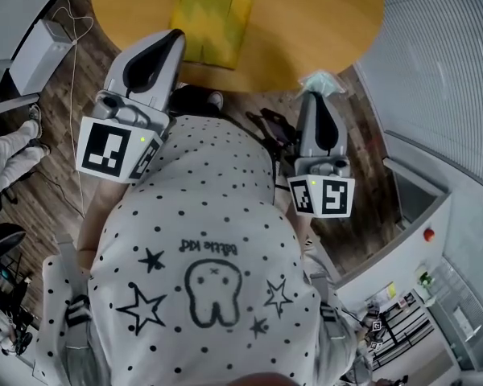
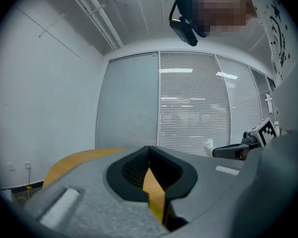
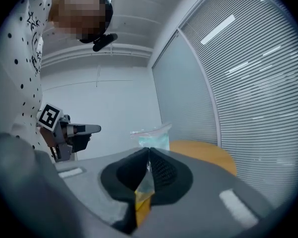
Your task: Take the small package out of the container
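Observation:
A yellow container (image 1: 213,22) stands on the round wooden table (image 1: 330,18), at its near edge. My right gripper (image 1: 315,95) is raised off the table's right side and is shut on the small package (image 1: 324,81), a clear bag with pale teal contents. In the right gripper view the package (image 3: 151,135) sticks up past the closed jaws (image 3: 149,150). My left gripper (image 1: 175,37) hangs just left of the container's near end, jaws shut with nothing in them (image 2: 149,150). The left gripper view catches the right gripper (image 2: 238,150) with the package (image 2: 207,145).
Another person's legs (image 1: 12,143) stand on the wood floor at the far left, beside a white box (image 1: 44,51). Slatted blinds (image 1: 443,63) run along the right wall. A grey cabinet (image 1: 419,207) sits low on the right.

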`<state>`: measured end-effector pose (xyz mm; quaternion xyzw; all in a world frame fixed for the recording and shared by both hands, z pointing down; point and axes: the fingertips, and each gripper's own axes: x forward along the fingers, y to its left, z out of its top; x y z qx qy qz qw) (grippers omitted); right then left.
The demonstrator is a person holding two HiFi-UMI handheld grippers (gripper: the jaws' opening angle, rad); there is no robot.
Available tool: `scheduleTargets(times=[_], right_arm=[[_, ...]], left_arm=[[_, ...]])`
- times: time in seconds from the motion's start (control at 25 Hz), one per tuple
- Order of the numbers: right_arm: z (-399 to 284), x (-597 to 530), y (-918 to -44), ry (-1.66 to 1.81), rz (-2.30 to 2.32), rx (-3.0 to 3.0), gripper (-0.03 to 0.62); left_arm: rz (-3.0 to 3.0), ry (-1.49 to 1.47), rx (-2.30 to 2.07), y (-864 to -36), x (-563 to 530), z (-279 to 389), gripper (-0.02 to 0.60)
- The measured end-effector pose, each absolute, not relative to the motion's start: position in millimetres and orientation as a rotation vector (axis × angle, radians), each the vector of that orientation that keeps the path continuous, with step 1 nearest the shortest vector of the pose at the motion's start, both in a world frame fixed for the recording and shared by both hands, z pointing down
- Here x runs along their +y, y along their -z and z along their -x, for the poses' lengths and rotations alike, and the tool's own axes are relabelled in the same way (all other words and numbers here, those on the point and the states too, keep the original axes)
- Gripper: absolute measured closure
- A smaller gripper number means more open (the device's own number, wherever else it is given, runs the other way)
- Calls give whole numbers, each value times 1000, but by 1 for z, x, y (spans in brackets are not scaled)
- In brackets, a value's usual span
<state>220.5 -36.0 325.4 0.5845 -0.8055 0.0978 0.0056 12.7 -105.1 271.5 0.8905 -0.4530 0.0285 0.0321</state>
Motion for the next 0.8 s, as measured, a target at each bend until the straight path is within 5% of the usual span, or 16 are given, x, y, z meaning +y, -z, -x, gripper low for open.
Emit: scheduleTargets(times=[0.8], right_arm=[[-206, -48, -325, -297, -1699, -2542, 589]], left_arm=[[-2649, -39, -1474, -281, -100, 7, 571]])
